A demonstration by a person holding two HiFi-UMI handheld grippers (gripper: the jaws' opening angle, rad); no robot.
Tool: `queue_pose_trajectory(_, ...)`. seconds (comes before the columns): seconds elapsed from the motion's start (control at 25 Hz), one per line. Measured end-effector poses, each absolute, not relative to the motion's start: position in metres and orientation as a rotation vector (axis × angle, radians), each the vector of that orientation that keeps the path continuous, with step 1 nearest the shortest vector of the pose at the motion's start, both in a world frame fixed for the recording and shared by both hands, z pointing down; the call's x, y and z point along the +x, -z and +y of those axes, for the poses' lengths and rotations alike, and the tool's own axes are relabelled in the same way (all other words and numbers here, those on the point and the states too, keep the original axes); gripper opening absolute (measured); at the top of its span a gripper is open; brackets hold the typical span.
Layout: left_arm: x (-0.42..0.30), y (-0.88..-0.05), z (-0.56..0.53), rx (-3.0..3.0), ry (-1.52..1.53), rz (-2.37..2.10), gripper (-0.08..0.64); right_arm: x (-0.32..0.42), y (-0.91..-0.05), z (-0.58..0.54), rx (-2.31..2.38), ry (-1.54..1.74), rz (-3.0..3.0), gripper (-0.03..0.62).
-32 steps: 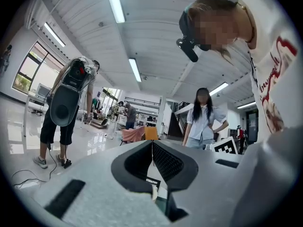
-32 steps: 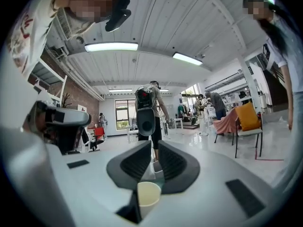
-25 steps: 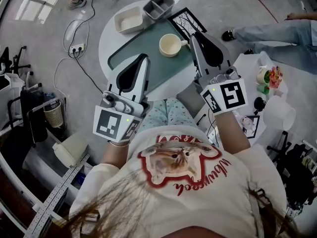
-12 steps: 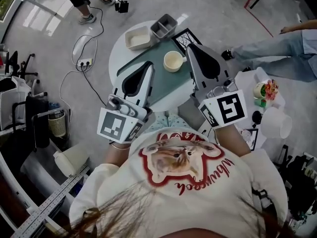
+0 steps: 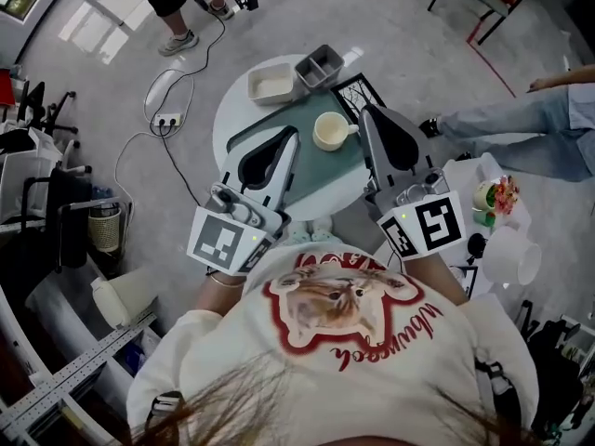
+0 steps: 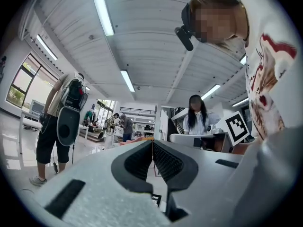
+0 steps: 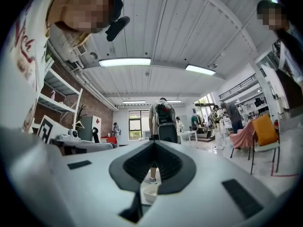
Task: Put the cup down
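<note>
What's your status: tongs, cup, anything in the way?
Left tongs shut, empty; right tongs shut, empty. Cream ceramic cup upright on green mat, ungripped. White tub and grey tub behind it, apart.

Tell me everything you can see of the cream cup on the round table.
The cup is cream and smooth, ceramic or plastic by its look, with a wide round mouth and one handle that points toward the right gripper. It stands upright and looks empty, on the green tray on the white round table. The right gripper is close by, jaws shut, not gripping it.
</note>
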State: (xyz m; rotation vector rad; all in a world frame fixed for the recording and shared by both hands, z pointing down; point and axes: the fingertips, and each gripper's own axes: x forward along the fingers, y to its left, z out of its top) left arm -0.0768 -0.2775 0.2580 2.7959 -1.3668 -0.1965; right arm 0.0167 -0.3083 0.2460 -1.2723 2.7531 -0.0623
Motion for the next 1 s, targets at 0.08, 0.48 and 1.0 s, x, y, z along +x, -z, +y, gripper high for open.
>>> queue_pose_trajectory(0.08,-0.079,-0.259,-0.276,2.785,0.201,-1.392,0.015,0.014,-0.25,-0.308,-1.247,0.066,2.773,0.028)
queue_pose_trajectory(0.48,-0.084,-0.251,-0.248,2.779,0.227,-1.481,0.015,0.029,-0.238,-0.286,-1.214,-0.015,2.77,0.029)
queue_pose_trajectory(1.0,-0.109,-0.25,-0.117,2.789,0.264,-1.473,0.016,0.015,-0.237,-0.158,-1.274,-0.017,2.746,0.029)
